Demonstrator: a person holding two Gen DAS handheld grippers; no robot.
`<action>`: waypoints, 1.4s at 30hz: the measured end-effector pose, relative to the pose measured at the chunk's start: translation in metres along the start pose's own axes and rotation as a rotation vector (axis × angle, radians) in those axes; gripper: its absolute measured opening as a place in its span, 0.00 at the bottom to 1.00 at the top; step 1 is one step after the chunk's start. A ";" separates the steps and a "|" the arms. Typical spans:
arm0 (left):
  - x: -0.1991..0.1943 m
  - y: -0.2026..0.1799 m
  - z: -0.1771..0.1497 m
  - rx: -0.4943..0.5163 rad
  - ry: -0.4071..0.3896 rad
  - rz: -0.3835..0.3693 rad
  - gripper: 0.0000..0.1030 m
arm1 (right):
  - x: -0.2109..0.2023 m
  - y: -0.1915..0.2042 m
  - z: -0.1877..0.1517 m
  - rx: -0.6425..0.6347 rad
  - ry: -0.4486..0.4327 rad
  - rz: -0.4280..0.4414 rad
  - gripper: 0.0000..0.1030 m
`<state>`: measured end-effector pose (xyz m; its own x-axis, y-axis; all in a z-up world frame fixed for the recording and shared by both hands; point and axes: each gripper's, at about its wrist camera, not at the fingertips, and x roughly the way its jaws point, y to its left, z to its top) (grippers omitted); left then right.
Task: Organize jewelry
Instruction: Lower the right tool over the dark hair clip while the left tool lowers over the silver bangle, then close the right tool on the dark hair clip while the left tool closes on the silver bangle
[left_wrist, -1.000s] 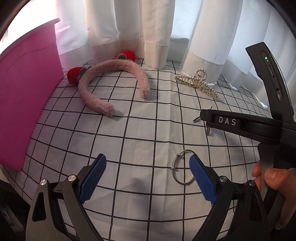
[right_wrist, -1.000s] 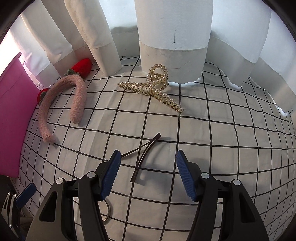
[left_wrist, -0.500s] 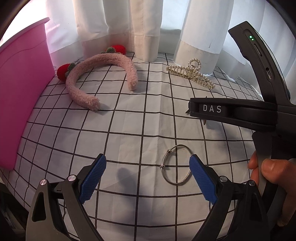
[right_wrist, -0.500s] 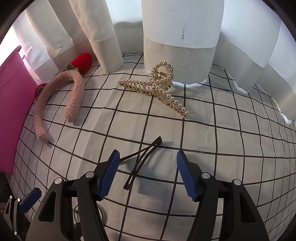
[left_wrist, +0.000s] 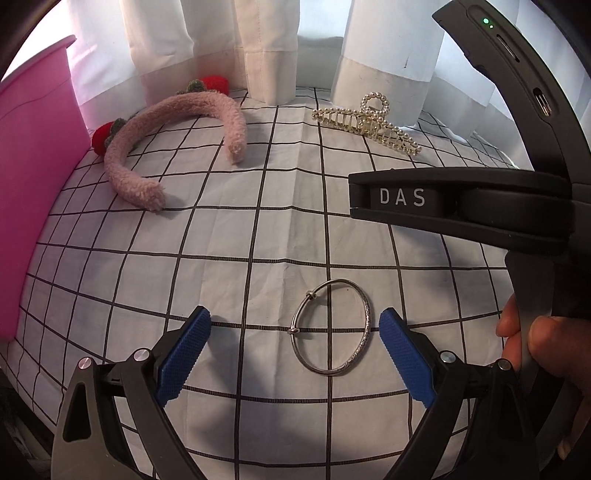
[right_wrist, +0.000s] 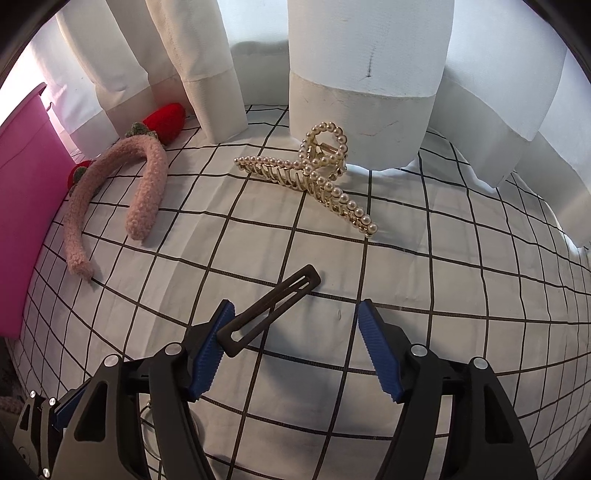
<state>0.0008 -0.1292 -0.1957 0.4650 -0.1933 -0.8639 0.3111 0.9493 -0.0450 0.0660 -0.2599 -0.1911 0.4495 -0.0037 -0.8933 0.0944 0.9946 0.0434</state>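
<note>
Between your left tool's (left_wrist: 293, 354) wide-spread pads lay the silver bangle (left_wrist: 330, 327), off-centre; you needed to shift right. Your right tool (right_wrist: 293, 345) gaped wide, empty, over the hair clip (right_wrist: 269, 311).

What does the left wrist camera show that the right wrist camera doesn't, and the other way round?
Only the left wrist view shows the whole silver bangle lying between the open left claw, plus the right claw's body and the hand gripping it. Only the right wrist view shows the dark flat hair clip lying between the fingers of the open right claw, close to the left-hand one. Both share the pink fuzzy headband, the pearl claw clip, the pink bin, the white curtains and the grid-patterned cloth.
</note>
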 end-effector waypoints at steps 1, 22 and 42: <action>0.001 -0.002 -0.001 0.013 -0.005 0.009 0.90 | 0.000 0.001 -0.001 -0.003 -0.002 -0.002 0.65; -0.007 0.006 -0.003 0.008 -0.076 0.031 0.55 | 0.002 0.003 0.000 -0.052 -0.023 -0.014 0.65; -0.013 0.019 -0.006 -0.012 -0.059 0.025 0.38 | -0.018 -0.037 -0.013 0.057 -0.086 0.040 0.02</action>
<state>-0.0045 -0.1072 -0.1885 0.5206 -0.1833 -0.8339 0.2888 0.9569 -0.0301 0.0430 -0.2954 -0.1828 0.5278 0.0242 -0.8490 0.1245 0.9866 0.1056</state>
